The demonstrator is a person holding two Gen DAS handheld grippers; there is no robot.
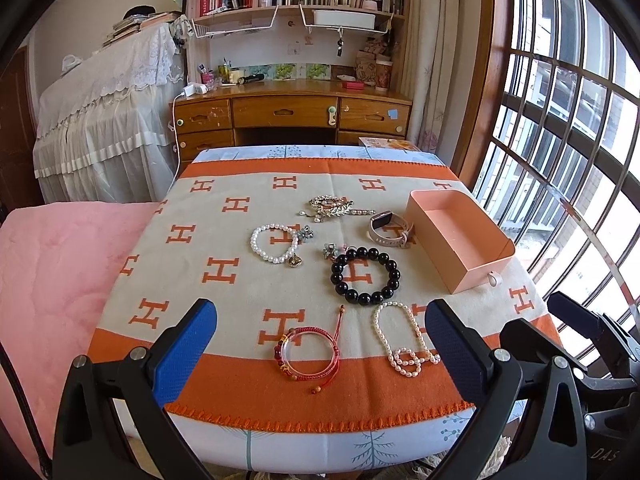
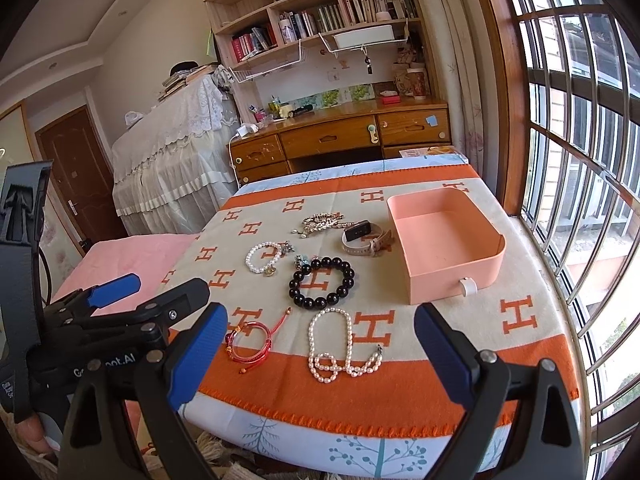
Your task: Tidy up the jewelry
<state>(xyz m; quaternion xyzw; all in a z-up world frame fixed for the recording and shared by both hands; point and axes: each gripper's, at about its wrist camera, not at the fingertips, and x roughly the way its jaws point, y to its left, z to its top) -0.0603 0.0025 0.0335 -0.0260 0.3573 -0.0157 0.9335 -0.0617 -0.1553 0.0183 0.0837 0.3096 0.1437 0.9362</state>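
Both the left gripper (image 1: 320, 344) and right gripper (image 2: 320, 348) hang wide and empty off the counter's near edge; the pearl necklace (image 2: 340, 348) lies limp near that edge, likely light and slippery, best pinched across its doubled strands; the pink box (image 2: 444, 240) waits by the right edge.

I see black bead bracelet (image 1: 365, 276), white pearl strand (image 1: 404, 340), red cord bracelet (image 1: 310, 350); open pink box (image 1: 460, 240) beside, seemingly empty.
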